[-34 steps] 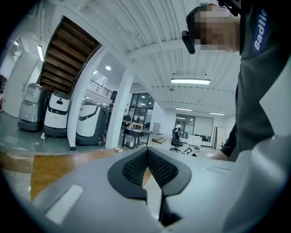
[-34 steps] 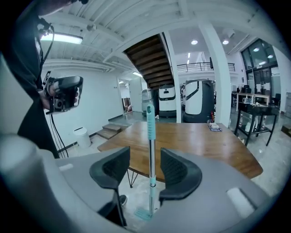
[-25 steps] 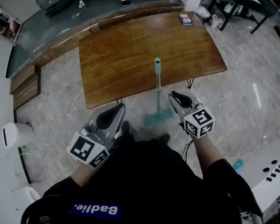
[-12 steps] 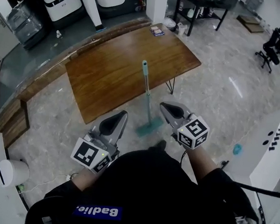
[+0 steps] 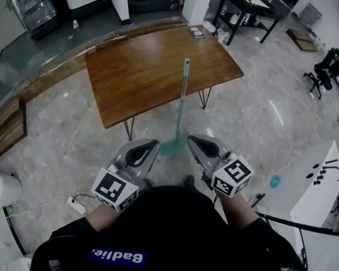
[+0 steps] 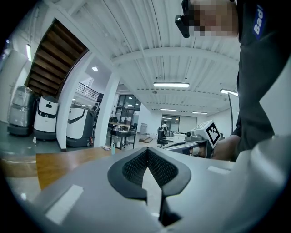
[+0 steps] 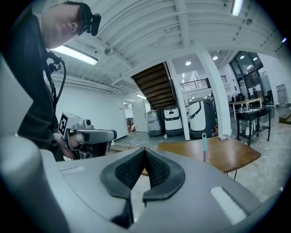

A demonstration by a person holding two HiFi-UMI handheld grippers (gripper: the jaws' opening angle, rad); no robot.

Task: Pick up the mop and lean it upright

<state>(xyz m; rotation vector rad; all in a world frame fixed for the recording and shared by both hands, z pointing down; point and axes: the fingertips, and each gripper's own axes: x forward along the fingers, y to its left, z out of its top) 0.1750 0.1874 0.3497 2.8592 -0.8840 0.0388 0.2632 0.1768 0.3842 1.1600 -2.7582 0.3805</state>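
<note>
Mop standing against the table, both grippers drawn back and empty

The mop [image 5: 181, 104] stands nearly upright, its head [image 5: 171, 145] on the floor and its handle leaning on the edge of the wooden table [image 5: 133, 71]; compared with a second ago, the right gripper [image 5: 193, 140] is no longer beside the handle but close to the person's body, like the left gripper [image 5: 151, 143]; both have their jaws pressed together with nothing between them; the mop stays up alone, so I judge the task as finished; readable writing: only "Badlie" in white on the dark shirt [image 5: 115, 254]; the print on the small book on the table is too small to read
</note>
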